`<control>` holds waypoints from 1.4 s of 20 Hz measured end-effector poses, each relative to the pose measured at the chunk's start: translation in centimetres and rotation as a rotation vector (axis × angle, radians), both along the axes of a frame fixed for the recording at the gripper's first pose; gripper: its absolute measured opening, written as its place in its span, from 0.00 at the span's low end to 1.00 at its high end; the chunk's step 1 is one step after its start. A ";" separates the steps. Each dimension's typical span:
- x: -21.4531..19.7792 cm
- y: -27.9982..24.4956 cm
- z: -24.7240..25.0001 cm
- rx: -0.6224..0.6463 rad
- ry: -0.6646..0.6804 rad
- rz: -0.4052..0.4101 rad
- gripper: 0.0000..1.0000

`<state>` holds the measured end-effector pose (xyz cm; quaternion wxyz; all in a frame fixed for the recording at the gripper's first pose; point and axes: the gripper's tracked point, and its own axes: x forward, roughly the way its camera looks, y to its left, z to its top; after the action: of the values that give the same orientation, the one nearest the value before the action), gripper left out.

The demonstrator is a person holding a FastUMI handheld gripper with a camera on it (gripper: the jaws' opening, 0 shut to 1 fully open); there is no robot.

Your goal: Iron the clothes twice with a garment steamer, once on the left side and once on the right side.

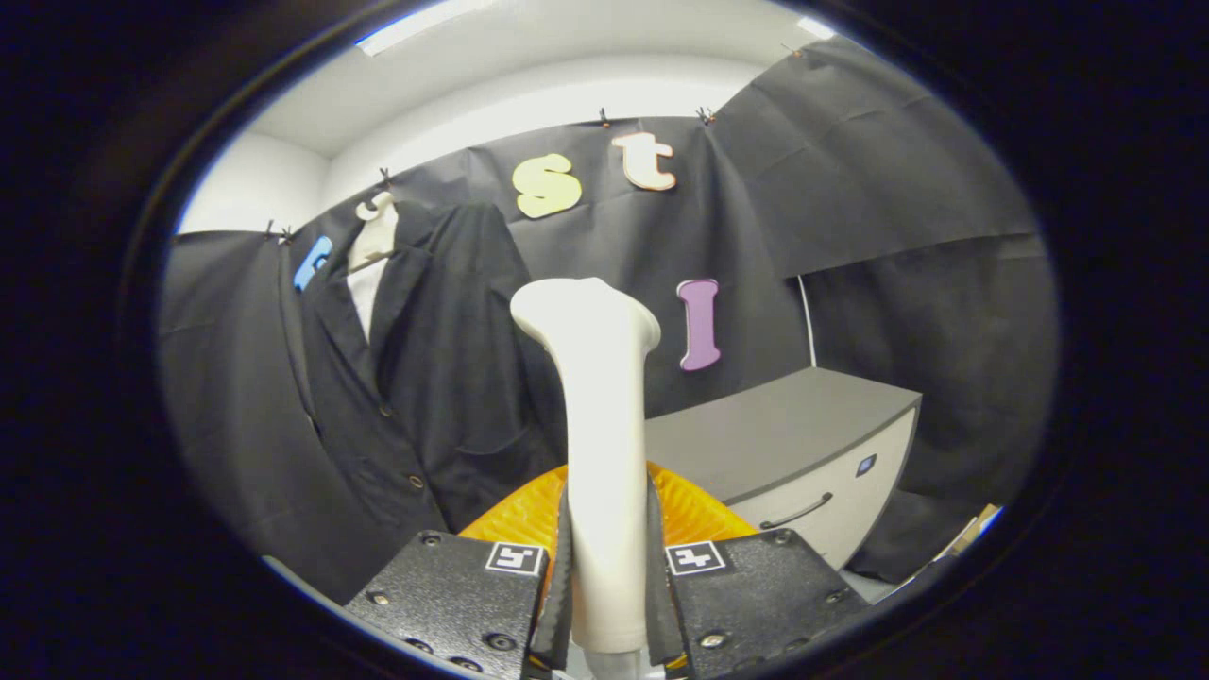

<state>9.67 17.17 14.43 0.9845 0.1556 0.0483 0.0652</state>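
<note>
My gripper (607,557) is shut on the handle of a cream-white garment steamer (597,397), which stands upright between the fingers with its head at the top, turned toward the booth wall. A black jacket (416,378) hangs on a white hanger (375,231) to the left of the steamer and beyond it, open at the front with buttons down one edge. The steamer head is level with the jacket's right side and apart from it. An orange ribbed part (515,519) shows just behind the fingers.
A grey-topped cabinet (784,434) with a white drawer front and a dark handle (798,513) stands to the right, beyond the fingers. Black cloth covers the wall behind. Some cardboard (973,529) lies low at the far right.
</note>
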 end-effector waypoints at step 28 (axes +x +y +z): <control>10.0 16.6 17.0 -0.111 -0.440 0.095 0.34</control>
<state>19.65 33.77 31.45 0.9742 0.0806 -0.1568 0.1409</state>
